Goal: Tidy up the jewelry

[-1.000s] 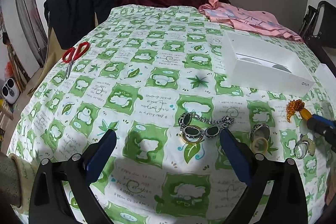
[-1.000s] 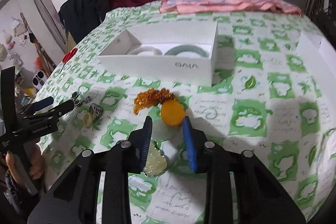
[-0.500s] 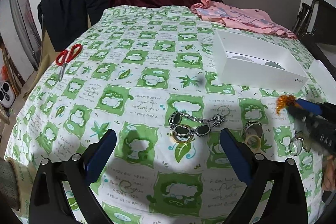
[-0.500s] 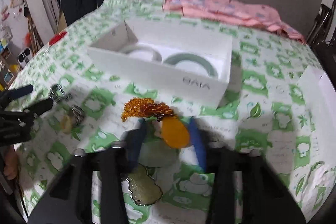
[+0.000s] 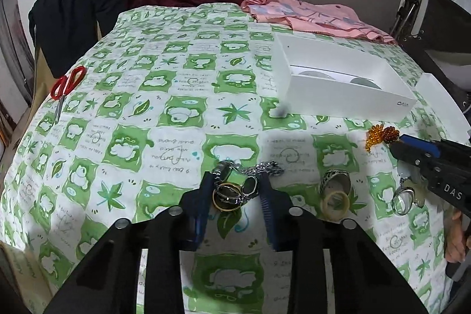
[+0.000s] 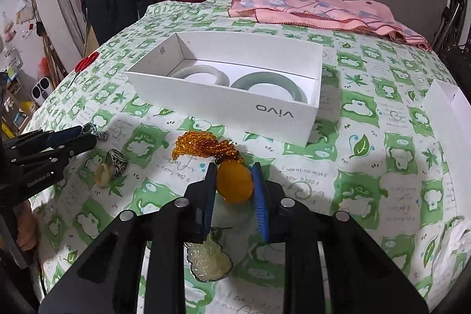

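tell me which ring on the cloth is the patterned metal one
The dark engraved ring, standing on edge against the plain cream ring, left of the amber beads. The cream one is smooth and lies flatter.

My fingers (image 5: 266,196) carry ribbed blue pads on matt black plastic. Between them lies a bracelet (image 5: 238,187) of shiny metal links and glossy dark stones. The amber pendant (image 6: 234,181) looks smooth and waxy, its beads (image 6: 203,147) glassy. The box (image 6: 235,105) is matt white card on a soft printed cotton cloth (image 5: 176,114).
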`<state>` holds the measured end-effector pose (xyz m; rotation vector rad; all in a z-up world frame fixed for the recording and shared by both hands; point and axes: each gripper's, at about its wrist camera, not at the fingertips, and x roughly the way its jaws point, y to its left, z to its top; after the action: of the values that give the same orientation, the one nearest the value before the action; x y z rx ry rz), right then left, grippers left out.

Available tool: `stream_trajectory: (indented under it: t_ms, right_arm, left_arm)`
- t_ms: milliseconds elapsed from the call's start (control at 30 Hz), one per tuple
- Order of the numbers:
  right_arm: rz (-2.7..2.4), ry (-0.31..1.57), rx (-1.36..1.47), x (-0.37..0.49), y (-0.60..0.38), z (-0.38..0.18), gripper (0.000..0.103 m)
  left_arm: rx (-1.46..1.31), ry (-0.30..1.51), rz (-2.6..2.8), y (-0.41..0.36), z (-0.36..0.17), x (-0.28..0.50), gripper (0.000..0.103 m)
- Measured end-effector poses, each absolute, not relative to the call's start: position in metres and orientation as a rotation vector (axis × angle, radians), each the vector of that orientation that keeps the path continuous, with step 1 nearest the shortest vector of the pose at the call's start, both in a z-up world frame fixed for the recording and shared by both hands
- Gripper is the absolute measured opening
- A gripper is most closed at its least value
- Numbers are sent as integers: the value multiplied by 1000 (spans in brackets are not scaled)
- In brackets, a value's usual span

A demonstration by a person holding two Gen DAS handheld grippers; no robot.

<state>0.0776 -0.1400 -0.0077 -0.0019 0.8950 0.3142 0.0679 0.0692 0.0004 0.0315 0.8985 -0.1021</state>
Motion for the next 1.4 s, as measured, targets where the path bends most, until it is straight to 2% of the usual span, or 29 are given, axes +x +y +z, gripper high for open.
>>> stream_trajectory:
  t_ms: [100,167,233,267,333,833,1067,1133,1200,1400]
  right_arm:
    - [312,894,0,79,-139,-8,28]
    - [307,895,-9,81,-137,-8,30]
    - [308,895,-18,82,-135,-8,29]
    - [308,891,-15,81,-135,-7,23]
    - [316,889,9,82,-139,-6,23]
    - [362,761,170,61,-165,31,23]
    - [349,672,238,69,-182,72,23]
    - [330,661,249,83,-183,84,19]
    - [327,665,263,99,-183,87,8]
    - [281,708,265,138,-178,62,8]
  left_arm:
    - [30,900,-100,69,0,69,32]
    - [22,903,-98,68,0,70,45]
    - [34,904,-90,65,-1,74,47]
    - [45,900,-94,63,0,75,44]
    - [52,892,-122,61,0,76,26]
    - [-88,772,-235,70,35,65,26]
    - [-74,707,-271,46,79,85,26]
    - [-75,686,-279,36,91,95,26]
    - [-74,666,-283,24,99,106,26]
    - [-63,713,-265,2,79,145,26]
